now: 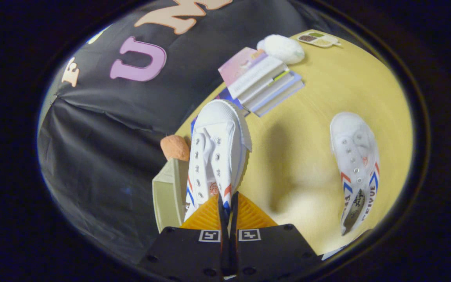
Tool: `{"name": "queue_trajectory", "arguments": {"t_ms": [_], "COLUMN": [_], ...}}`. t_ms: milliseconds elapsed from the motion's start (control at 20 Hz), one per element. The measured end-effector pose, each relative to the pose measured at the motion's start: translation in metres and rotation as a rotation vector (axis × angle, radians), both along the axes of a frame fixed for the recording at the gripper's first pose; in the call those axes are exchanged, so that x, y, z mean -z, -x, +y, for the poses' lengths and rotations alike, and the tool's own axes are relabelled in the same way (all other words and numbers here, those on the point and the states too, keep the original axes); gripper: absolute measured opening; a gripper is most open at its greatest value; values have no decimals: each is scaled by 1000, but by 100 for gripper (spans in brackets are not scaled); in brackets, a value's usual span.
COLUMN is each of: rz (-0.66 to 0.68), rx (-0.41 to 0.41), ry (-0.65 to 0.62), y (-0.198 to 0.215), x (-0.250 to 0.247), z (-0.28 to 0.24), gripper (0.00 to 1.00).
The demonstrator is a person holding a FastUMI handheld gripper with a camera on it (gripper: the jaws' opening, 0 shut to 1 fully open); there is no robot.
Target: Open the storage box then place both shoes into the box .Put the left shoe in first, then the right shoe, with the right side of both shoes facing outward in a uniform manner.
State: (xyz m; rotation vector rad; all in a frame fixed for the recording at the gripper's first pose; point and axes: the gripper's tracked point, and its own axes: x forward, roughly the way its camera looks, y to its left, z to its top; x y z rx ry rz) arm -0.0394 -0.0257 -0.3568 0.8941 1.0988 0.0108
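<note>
With its fingers clamped on the heel collar of one shoe, the gripper carries it over the box at the tabletop edge, the other shoe waiting mid-table; lowering it in comes next.

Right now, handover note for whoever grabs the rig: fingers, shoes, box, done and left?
Gripper: fingers shut on the heel edge of the white canvas shoe with red and blue stripes, held off the table, toe pointing away.
Beige storage box: beside and below the held shoe, by the black cloth wall; whether its lid is open I cannot tell.
Second white canvas shoe: lying on the yellow table, apart from the box.
Done: first shoe picked up.
Left: put it in the box, then fetch and place the second shoe facing the same way.
</note>
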Motion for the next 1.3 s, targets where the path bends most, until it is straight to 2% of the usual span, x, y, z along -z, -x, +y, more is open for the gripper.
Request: {"name": "queue_trajectory", "arguments": {"t_ms": [300, 500, 800, 1300], "rz": [-153, -178, -119, 18], "rx": [-72, -166, -314, -491], "ry": [-72, -123, -112, 3], "y": [-35, -38, -15, 26], "x": [-79, -90, -56, 20], "z": [46, 101, 173, 229], "gripper": [3, 3, 3, 3]}}
